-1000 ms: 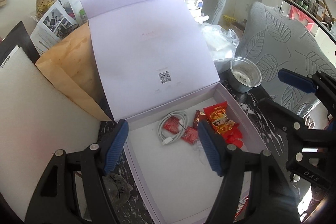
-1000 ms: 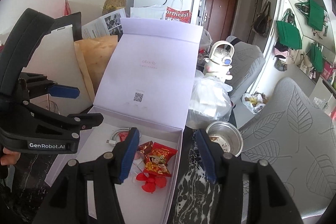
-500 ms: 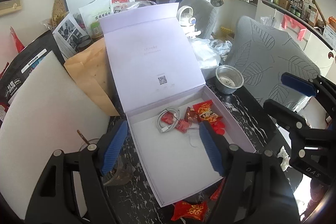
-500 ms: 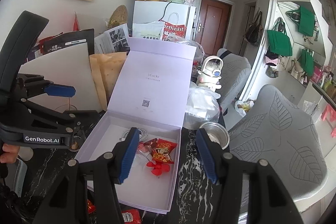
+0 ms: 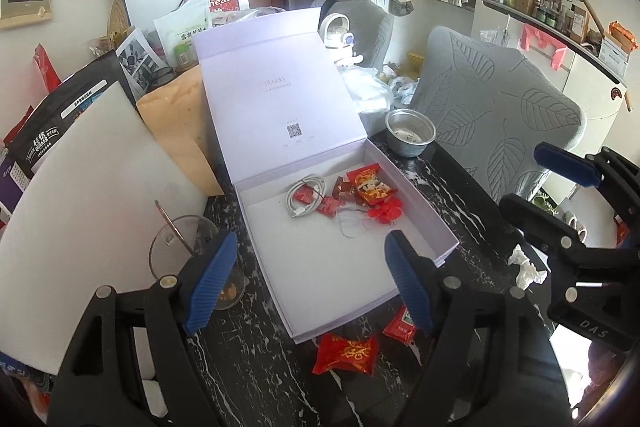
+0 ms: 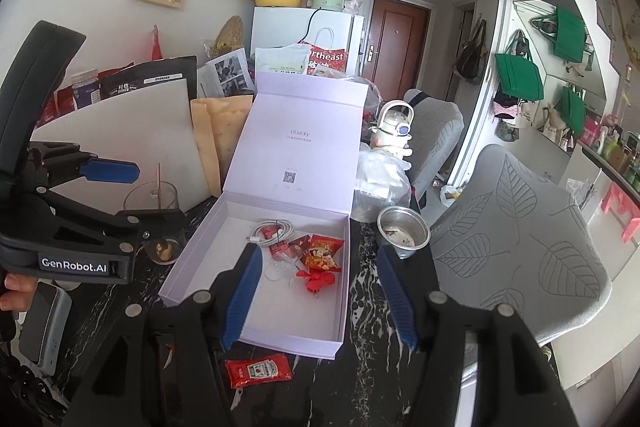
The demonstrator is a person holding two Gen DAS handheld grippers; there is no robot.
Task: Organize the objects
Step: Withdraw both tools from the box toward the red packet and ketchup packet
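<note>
While its lid stands raised, the lilac box (image 5: 340,267) lies open on the black marbled bench (image 5: 460,195). Behind the box stand a white board (image 5: 80,195) and brown envelopes (image 5: 180,131); right of it sits a steel bowl (image 5: 410,131), left of it a glass (image 5: 192,259). Inside the box, near the lid hinge, lie a coiled white cable (image 5: 304,197) and red packets (image 5: 368,187). Just outside its near wall lie a red wrapped sweet (image 5: 346,353) and a ketchup sachet (image 6: 258,370). The left gripper (image 5: 310,281) and right gripper (image 6: 318,297) hang above the near wall, fingers having just been opening, nothing between them.
</note>
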